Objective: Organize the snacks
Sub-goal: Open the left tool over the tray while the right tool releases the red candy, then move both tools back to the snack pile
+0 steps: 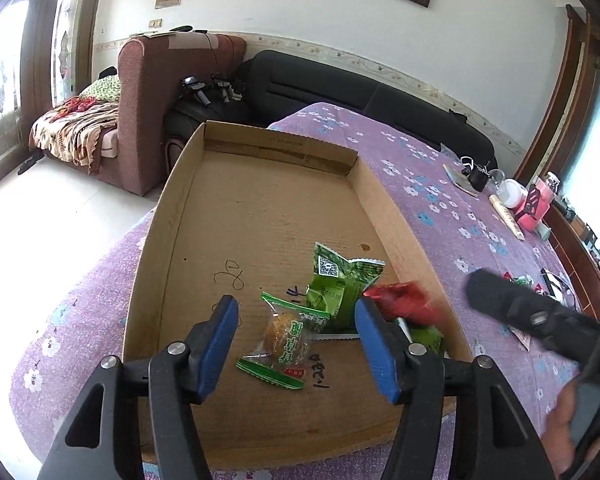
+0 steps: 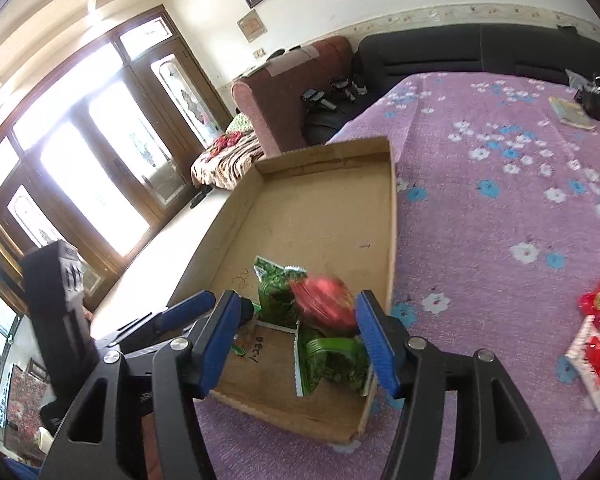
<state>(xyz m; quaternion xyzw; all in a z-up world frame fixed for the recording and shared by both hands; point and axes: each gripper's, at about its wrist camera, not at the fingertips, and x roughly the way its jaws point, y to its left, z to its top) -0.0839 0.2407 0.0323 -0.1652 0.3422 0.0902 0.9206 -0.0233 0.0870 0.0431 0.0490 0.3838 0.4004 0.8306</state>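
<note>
A purple flowered cloth [image 1: 440, 184] covers the counter, and on it lies a wide, shallow cardboard box [image 1: 260, 208], its long axis running away from the person toward the sofas. The far two thirds of its floor are bare; all the snacks in it crowd the near right corner.

There a large green packet [image 1: 340, 280] lies flat, with a second green packet [image 2: 332, 360] nearer the corner. A red packet [image 2: 326, 304], blurred in both views, sits on top of them, close to the right wall. Left of that heap lies a clear wrapper with green ends [image 1: 284, 340] holding a golden cake, its long axis slanting from near left to far right.

The left gripper [image 1: 296, 344] hovers over that wrapper with its jaws spread and nothing pressed between them; the wrapper lies loose on the cardboard below. The right gripper [image 2: 294, 340] is also spread, and the red packet shows in its gap without the pads touching it, so both snacks look released.

More snacks wait outside the box: red and white packets [image 2: 596, 344] lie on the cloth well to the right. They sit on the right gripper's side, far from the left one, so fetching the next falls more naturally to the right hand, swinging right and away from the box.
</note>
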